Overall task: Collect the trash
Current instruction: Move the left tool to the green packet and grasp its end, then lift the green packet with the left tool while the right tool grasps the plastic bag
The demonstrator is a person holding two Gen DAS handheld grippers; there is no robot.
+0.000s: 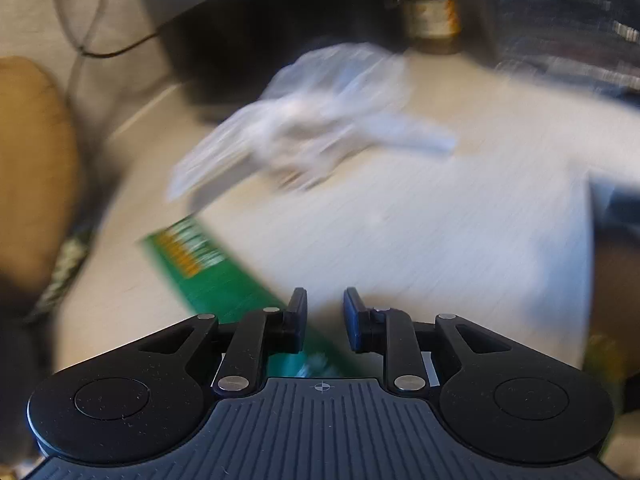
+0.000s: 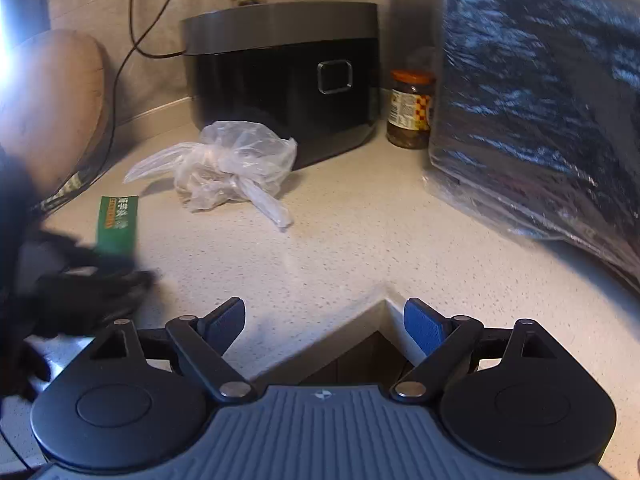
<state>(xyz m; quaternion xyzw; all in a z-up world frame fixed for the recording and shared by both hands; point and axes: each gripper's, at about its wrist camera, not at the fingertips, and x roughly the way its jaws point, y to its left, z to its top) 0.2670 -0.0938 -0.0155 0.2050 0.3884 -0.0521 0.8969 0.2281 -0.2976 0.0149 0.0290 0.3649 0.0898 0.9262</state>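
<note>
Nearest the left wrist lens, the left gripper (image 1: 325, 312) shows its two fingers (image 1: 298, 312) a narrow gap apart, with a green packet (image 1: 208, 268) running from under them out to the left across the pale bench (image 1: 460, 240). Whether the pads press on the packet I cannot tell: its near end passes beneath the left finger, and the whole view is smeared. Beyond it lies a crumpled clear plastic bag (image 1: 320, 120), blurred here, with a jar (image 1: 434, 20) behind it.

From the right wrist the same things come out sharp. Here the right gripper (image 2: 324, 326) has its fingers (image 2: 424, 326) spread wide with nothing between them, poised over the bench's (image 2: 360, 240) inner corner edge. This view shows the green packet (image 2: 117, 224) flat on the bench at left, its near end covered by the blurred dark left gripper (image 2: 80, 292). It also shows the knotted plastic bag (image 2: 228, 164) just in front of a black cooker (image 2: 284, 76), the orange-lidded jar (image 2: 412, 110) beside that, and a large dark film-wrapped block (image 2: 540, 100) at right.
</note>
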